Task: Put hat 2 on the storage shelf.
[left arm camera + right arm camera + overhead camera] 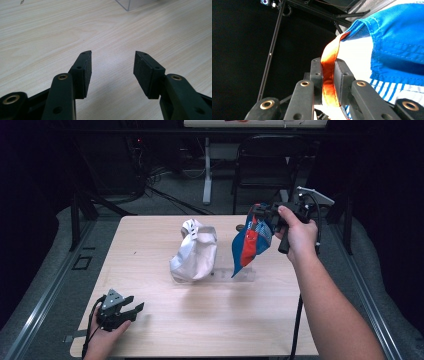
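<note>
Right gripper [328, 82] jaws clamp only the blue bag [251, 242]'s orange strap [327, 75]; left gripper [112, 72] jaws apart; strap may slip, dropping bag.

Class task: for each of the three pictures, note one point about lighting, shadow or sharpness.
High view: the table is lit, the room behind dark. Left gripper view: the open left tongs cast a soft shadow on sharp wood grain. Right gripper view: the right tongs pinch the orange strap against black; white fabric glares.

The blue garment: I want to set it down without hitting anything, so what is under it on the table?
The blue garment hangs from the right gripper, its lower tip over a clear plastic piece on the table. Whether they touch can't be told; the cloth hides part of the plastic.
</note>
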Motion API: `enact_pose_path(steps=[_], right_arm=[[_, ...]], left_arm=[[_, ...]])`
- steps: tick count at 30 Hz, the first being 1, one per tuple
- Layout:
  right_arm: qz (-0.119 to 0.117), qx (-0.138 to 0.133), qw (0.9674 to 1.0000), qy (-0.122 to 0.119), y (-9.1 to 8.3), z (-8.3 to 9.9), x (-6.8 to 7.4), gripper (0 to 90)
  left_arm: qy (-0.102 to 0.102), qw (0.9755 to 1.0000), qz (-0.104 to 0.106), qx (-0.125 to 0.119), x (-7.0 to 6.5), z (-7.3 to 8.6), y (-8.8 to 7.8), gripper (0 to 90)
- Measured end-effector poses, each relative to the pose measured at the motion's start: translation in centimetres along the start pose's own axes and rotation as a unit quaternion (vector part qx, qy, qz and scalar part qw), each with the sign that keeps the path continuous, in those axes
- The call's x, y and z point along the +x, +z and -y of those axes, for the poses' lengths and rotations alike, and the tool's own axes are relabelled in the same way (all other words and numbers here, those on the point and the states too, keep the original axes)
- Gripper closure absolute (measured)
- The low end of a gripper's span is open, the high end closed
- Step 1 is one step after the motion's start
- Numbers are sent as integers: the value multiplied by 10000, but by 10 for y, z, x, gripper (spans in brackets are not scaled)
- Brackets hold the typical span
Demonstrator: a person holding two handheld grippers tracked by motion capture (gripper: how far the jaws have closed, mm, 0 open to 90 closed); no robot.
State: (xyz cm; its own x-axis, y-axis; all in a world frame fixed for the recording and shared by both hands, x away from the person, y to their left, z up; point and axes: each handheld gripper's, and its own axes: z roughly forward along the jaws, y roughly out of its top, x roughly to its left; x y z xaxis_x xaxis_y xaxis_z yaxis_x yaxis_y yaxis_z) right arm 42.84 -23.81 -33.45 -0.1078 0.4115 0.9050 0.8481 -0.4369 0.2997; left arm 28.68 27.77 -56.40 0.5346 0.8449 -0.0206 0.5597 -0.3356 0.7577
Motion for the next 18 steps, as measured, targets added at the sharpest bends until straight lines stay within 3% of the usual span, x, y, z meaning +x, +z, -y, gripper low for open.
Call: enact_pose_path(steps=[9, 18], right_arm=[[12, 137, 9999, 23, 10, 7, -11, 787], [202, 260, 9994, 78, 22, 18, -27, 786]], left_arm=[[-24, 10000, -26, -39, 0, 0, 0, 492], [-6, 10000, -25, -26, 0, 0, -1, 492]])
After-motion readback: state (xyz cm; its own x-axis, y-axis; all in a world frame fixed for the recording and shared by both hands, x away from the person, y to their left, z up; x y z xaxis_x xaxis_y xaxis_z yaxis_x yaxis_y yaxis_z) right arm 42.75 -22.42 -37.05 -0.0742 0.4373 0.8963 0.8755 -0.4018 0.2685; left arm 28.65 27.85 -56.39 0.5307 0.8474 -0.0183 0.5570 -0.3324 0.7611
